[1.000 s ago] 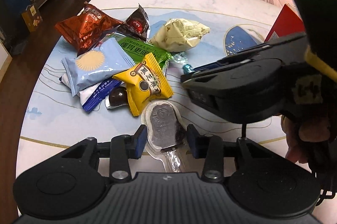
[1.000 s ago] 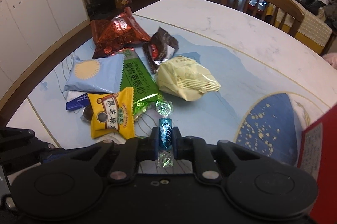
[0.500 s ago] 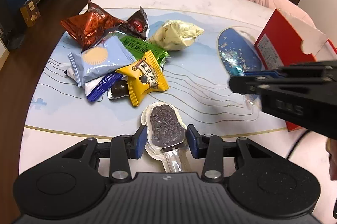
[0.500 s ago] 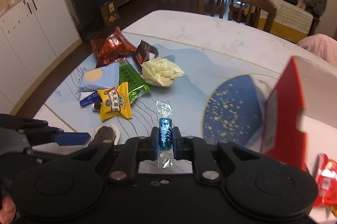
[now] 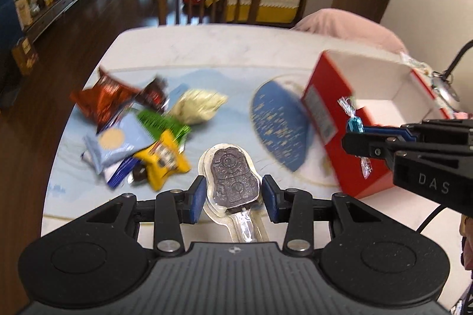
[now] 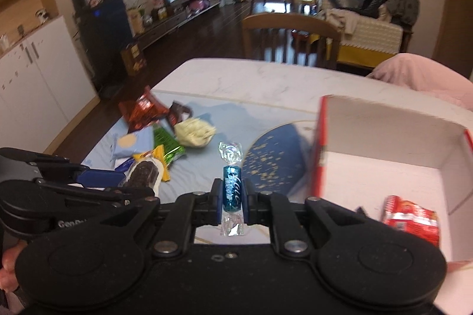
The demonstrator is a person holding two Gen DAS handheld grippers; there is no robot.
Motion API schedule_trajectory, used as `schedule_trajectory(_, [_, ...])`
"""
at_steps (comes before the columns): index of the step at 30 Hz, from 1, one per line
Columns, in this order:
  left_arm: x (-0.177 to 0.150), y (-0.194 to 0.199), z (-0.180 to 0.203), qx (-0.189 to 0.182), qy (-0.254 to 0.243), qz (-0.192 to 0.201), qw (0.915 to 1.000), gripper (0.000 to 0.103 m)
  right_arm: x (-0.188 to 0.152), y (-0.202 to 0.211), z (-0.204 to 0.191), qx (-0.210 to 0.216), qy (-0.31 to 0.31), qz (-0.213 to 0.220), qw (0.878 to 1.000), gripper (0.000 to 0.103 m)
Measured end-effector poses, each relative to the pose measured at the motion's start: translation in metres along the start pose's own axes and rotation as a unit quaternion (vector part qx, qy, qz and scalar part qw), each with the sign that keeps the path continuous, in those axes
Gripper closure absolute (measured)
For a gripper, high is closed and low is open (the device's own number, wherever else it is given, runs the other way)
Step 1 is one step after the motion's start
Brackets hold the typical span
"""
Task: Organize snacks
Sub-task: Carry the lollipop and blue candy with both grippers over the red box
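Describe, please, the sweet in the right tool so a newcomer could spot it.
Find the red box; just left of it the right tool grips a blue candy. Unlike the flat packets heaped behind, it is small, cylindrical, with clear twisted ends.

Motion blur smears the snack pile [image 5: 139,131]; the red box [image 6: 384,155] runs off frame.

We are counting two grippers, one red box [image 5: 331,119], one blue twist-wrapped candy [image 6: 232,190], one chocolate lollipop [image 5: 233,182], one red packet [image 6: 409,219] inside the box, and seven wrapped snacks piled on the table [image 5: 183,45].
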State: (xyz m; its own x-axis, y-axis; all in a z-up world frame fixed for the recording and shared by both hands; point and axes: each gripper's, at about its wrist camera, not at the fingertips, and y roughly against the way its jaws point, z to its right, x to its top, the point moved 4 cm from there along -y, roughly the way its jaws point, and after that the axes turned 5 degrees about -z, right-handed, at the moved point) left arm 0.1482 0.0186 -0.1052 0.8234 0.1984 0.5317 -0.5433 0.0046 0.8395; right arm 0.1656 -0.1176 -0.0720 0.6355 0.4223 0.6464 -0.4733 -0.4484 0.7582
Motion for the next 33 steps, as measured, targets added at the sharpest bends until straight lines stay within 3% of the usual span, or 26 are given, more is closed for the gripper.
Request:
schedule_trajectory(15, [0.044, 0.020, 0.104, -0.055, -0.089, 0.042, 0.9936, 0.063, -0.015, 0.055, 0.089, -0.077, -0.070, 0.045, 0.994, 0.092])
schedule_trajectory(23, [0.066, 0.009, 0.155, -0.072, -0.121, 0.052, 0.9886, 0.063, -0.028, 0.057, 0.145, -0.110, -0.106, 0.039, 0.987, 0.092])
schedule_trajectory(33, [0.083, -0.042, 0.201, -0.066, -0.142, 0.013, 0.9875, 0.063, -0.045, 0.033, 0.195, -0.126, -0.123, 0.000, 0.984, 0.092])
